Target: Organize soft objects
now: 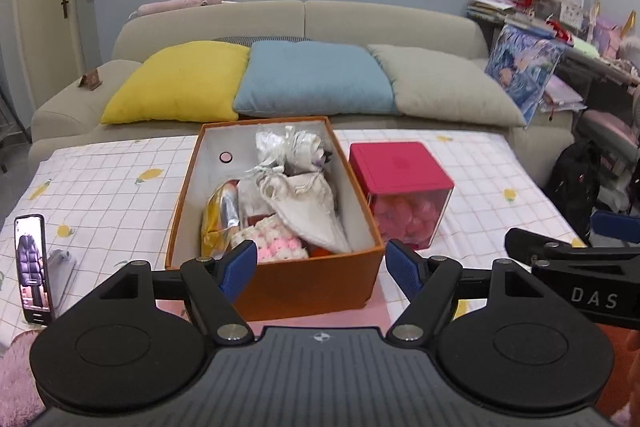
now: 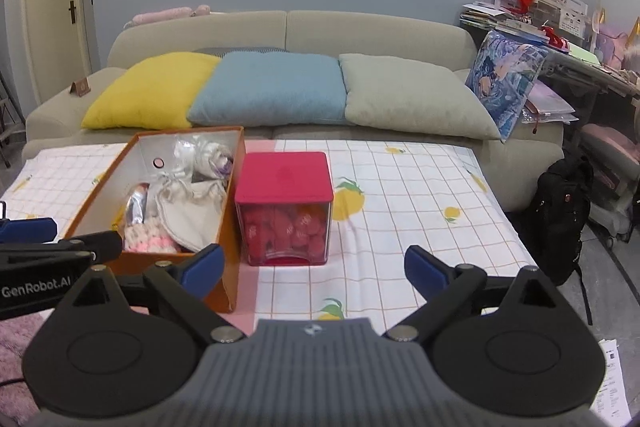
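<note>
An open orange box (image 1: 312, 279) stands on the checked tablecloth. It holds a cream drawstring pouch (image 1: 304, 203), a pink-and-white crochet piece (image 1: 276, 241), a white gauzy bundle (image 1: 292, 147) and a foil packet (image 1: 224, 215). Just right of it sits a clear cube with a red lid (image 1: 400, 171), filled with pink soft pieces. My left gripper (image 1: 322, 261) is open in front of the box's near wall, holding nothing. My right gripper (image 2: 314, 265) is open and empty in front of the red-lidded cube (image 2: 285, 179), with the orange box (image 2: 232, 267) to its left.
A phone on a stand (image 1: 34, 267) is at the table's left edge and a pink fluffy item (image 1: 16, 367) lies at lower left. A sofa with yellow, blue and grey cushions (image 2: 268, 91) is behind the table. A black backpack (image 2: 560, 211) stands on the floor at the right.
</note>
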Tool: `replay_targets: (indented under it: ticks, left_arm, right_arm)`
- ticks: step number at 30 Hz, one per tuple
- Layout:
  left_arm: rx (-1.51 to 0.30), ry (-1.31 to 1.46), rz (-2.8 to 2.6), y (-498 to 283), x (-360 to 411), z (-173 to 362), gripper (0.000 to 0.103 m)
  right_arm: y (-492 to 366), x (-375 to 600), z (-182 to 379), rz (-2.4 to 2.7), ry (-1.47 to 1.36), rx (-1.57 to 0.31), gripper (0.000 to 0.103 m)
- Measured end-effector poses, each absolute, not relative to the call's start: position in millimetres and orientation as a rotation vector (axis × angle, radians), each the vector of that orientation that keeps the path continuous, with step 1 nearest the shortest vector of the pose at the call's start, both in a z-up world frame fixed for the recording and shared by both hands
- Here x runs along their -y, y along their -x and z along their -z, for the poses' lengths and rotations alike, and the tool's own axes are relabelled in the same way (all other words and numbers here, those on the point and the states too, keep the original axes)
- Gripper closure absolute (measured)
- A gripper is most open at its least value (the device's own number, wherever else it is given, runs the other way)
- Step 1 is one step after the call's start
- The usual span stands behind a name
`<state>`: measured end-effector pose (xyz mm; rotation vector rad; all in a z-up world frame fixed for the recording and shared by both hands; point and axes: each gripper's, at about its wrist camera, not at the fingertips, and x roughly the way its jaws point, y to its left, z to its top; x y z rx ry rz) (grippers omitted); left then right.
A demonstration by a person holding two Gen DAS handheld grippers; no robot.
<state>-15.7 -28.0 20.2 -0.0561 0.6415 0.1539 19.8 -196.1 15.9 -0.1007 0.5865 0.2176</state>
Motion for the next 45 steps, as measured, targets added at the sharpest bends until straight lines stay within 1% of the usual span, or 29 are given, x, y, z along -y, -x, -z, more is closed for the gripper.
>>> replay_targets:
  ticks: [10, 22, 30, 45]
  left_arm:
    - [-0.692, 0.039, -0.16, 15, 29, -11, 0.017]
    - [-0.675, 0.04, -0.134, 16, 29, -15, 0.017]
    - [-0.672, 0.04, -0.096, 16, 30, -15, 0.022]
    - [-0.666, 0.034, -0.083, 17, 30, -15, 0.024]
  right_arm:
    - [-25, 204, -9, -0.188, 0.072, -0.622, 0.008]
    - [-20, 205, -12, -0.184, 0.066, -0.596, 0.008]
    - [-20, 206, -12, -0.191, 0.054, -0.591, 0.008]
    - [-23, 207, -10, -0.195, 0.041, -0.609, 0.008]
